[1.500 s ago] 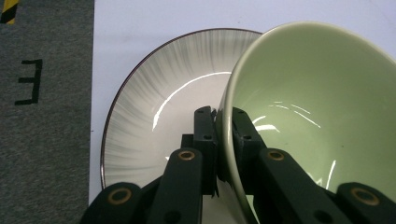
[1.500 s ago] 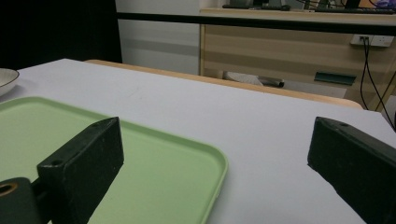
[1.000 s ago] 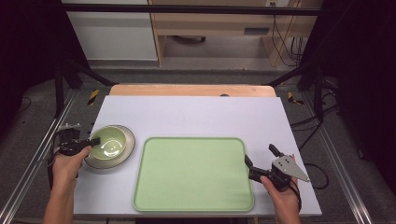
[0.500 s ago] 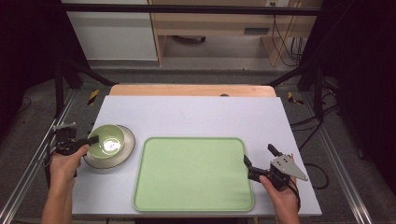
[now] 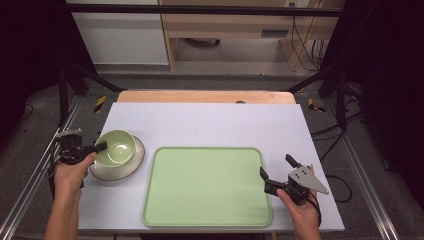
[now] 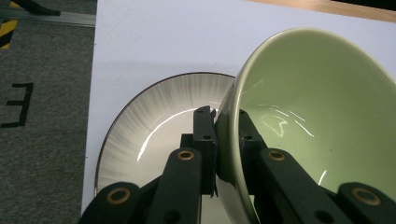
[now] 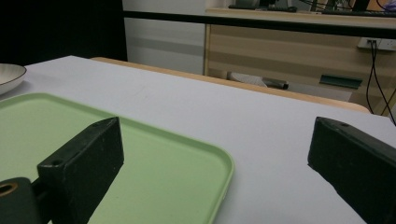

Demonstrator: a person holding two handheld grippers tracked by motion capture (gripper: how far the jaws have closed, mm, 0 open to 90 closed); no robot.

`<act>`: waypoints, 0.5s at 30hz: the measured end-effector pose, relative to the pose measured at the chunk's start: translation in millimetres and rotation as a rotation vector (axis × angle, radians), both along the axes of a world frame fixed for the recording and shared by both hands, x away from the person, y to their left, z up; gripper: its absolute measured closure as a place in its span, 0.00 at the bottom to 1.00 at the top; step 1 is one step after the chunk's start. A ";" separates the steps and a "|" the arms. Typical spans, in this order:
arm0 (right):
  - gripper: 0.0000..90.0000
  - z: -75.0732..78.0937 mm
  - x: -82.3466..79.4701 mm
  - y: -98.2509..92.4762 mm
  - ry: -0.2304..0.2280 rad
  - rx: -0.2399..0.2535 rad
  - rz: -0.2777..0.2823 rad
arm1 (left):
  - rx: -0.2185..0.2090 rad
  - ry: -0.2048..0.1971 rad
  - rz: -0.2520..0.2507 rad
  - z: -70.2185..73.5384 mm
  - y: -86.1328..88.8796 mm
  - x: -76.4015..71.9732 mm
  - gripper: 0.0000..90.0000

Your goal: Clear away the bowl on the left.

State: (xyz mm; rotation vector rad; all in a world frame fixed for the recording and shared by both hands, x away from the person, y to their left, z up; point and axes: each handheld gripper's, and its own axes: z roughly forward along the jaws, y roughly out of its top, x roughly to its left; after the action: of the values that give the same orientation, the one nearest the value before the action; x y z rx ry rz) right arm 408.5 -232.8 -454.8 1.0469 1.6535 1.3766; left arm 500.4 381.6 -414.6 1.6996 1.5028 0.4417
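A pale green bowl [image 5: 116, 147] hangs tilted just over a white plate with a dark rim [image 5: 117, 170] at the table's left. My left gripper [image 5: 102, 146] is shut on the bowl's near rim. In the left gripper view, one jaw is inside the bowl [image 6: 317, 116] and one outside, with the left gripper [image 6: 223, 114] above the plate [image 6: 149, 121]. My right gripper [image 5: 276, 166] stands open at the right edge of the light green tray [image 5: 205, 185]. In the right gripper view, the right gripper [image 7: 217, 135] straddles the rim of the tray [image 7: 177, 177] without touching it.
The white table top [image 5: 210, 122] stretches behind the tray, with a wooden strip [image 5: 200, 96] along its far edge. Metal rails [image 5: 30, 175] run along both sides below the table. The plate's edge [image 7: 9, 74] appears far left in the right gripper view.
The bowl has come up a little off the plate and tilted in the left gripper's hold. The right gripper has kept its place.
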 end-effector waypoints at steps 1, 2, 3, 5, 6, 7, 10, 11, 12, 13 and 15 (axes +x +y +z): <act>0.04 0.0 -0.2 -0.3 0.000 0.000 -0.001 | -0.005 -0.002 -0.001 -0.1 -1.2 0.1 0.92; 0.04 -0.2 0.4 -0.8 0.002 -0.002 -0.004 | -0.001 -0.003 -0.002 0.1 -2.2 0.0 0.92; 0.04 -0.2 0.4 -0.8 0.002 -0.002 -0.004 | -0.001 -0.004 -0.003 0.5 -3.2 -0.1 0.92; 0.04 -0.5 1.1 -0.6 0.003 0.002 -0.004 | 0.001 -0.008 -0.004 1.5 -4.1 -0.2 0.92; 0.04 -0.5 1.1 -0.6 0.003 0.001 -0.004 | -0.001 -0.010 -0.008 2.7 -4.5 -0.3 0.92; 0.04 -0.3 0.7 -0.5 0.005 -0.002 -0.001 | -0.004 -0.013 -0.010 3.3 -4.7 -0.5 0.92; 0.04 -0.2 0.2 -0.4 0.000 -0.005 0.002 | -0.021 -0.024 -0.021 5.9 -5.7 -1.0 0.92; 0.04 -0.2 0.2 -0.2 0.002 -0.003 0.001 | -0.019 -0.027 -0.025 7.0 -6.8 -1.2 0.92; 0.04 -0.2 0.5 -0.3 0.003 -0.004 0.000 | -0.010 -0.030 -0.033 9.7 -9.6 -1.6 0.92; 0.04 -0.3 0.6 -0.3 0.004 -0.004 0.000 | -0.010 -0.030 -0.033 9.7 -9.6 -1.6 0.92; 0.04 -0.3 0.5 -0.4 0.004 -0.003 0.000 | -0.003 -0.036 -0.037 11.6 -12.8 -1.7 0.92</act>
State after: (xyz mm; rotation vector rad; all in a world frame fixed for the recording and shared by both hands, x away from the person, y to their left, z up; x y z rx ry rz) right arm 409.0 -233.2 -455.1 1.0479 1.6578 1.3721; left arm 498.7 368.8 -403.0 1.7061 1.4429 0.4479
